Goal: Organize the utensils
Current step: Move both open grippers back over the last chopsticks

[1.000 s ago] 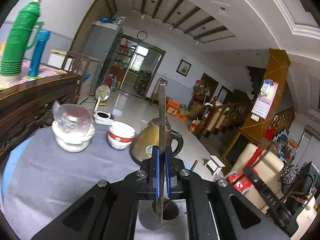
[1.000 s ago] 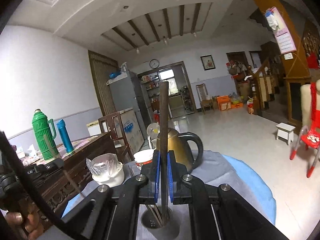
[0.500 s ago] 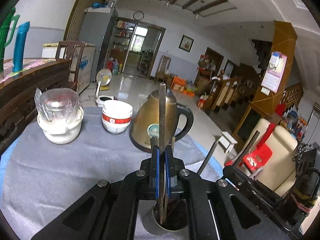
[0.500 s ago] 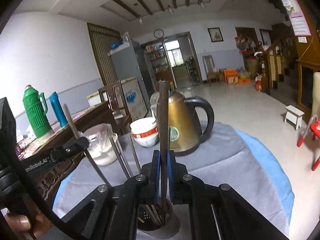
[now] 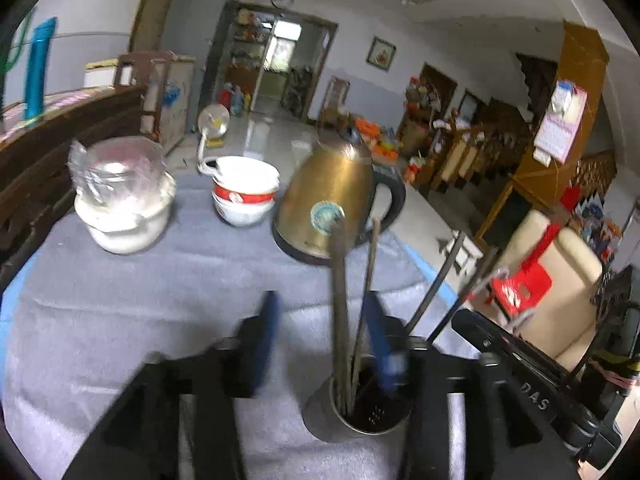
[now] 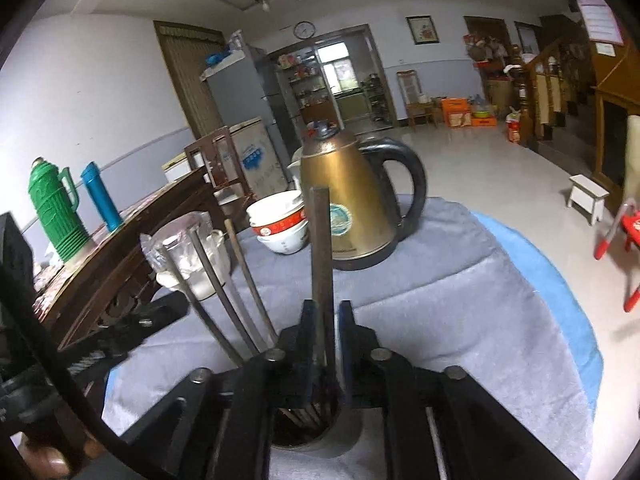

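The chopsticks (image 5: 340, 300) stand in the metal cup (image 5: 356, 420) on the grey cloth (image 5: 160, 300), near the front edge of the table. Some lean left, some lean right. Their tips are down in the cup.

The left claw (image 5: 324, 332) has just been opening. Its two blue pads are wide apart now, and the stick between them leans free in the cup. Nothing is pinched there.

The right claw (image 6: 326, 340) has just been opening too, but only a little. One flat dark stick (image 6: 320, 264) stands straight up between its pads. The pads sit just beside it and I think they have let go, though the gap is small.

Behind the cup sit a gold kettle (image 5: 332, 204), a stack of bowls (image 5: 244, 192) and a white pot (image 5: 124, 216) with plastic wrap on top.

What could go wrong? The claws are right down at the cup's rim. If one pulls back sideways, it could bump the rim and tip the cup over. Then all the sticks would spill out. The right pads are close to their stick, so it could snag and lift up with them.
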A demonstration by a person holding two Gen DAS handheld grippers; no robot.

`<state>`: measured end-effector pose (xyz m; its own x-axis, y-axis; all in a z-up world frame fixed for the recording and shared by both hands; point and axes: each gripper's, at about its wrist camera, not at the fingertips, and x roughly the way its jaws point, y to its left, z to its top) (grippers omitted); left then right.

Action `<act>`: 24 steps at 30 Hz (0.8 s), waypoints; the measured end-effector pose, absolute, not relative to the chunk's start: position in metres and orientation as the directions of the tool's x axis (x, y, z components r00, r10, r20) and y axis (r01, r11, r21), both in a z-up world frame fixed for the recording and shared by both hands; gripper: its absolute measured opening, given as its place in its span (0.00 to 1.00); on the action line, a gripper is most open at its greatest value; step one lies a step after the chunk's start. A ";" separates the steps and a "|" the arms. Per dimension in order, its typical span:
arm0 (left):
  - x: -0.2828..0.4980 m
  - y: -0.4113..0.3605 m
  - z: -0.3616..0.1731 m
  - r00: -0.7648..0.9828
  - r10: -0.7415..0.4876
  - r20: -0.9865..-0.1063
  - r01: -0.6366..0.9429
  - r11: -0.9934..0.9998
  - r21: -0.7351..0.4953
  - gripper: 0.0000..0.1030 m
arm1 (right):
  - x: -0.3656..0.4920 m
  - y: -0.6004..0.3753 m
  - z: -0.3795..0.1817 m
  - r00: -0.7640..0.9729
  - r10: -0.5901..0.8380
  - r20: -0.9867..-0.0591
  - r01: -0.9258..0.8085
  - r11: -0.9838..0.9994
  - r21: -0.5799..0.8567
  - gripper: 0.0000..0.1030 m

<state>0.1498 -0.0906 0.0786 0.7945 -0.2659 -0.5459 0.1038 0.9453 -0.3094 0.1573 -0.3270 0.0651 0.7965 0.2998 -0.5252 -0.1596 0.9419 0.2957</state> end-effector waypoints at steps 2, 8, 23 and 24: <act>0.138 -0.078 0.087 0.811 -0.254 -0.527 0.089 0.944 -0.319 0.56 | 0.151 -0.333 0.072 0.813 0.289 -0.505 -0.147 0.942 0.303 0.68; 0.095 -0.021 0.089 0.837 -0.175 -0.518 0.004 0.949 -0.314 0.68 | 0.110 -0.352 0.089 0.864 0.249 -0.438 -0.100 0.937 0.334 0.72; 0.025 0.067 -0.052 0.545 -0.048 -0.837 -0.282 0.930 -0.237 0.73 | 0.070 -0.224 -0.034 0.364 0.455 -0.813 -0.372 0.871 0.322 0.35; 0.022 0.066 -0.052 0.544 -0.054 -0.837 -0.273 0.932 -0.237 0.73 | 0.078 -0.213 -0.037 0.340 0.457 -0.822 -0.378 0.867 0.326 0.35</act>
<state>0.0215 0.0664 -0.0523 0.5440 -0.0537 -0.8374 -0.2731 0.9323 -0.2373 0.0781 -0.2130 -0.0368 0.3397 0.4572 -0.8219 -0.3780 0.8666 0.3258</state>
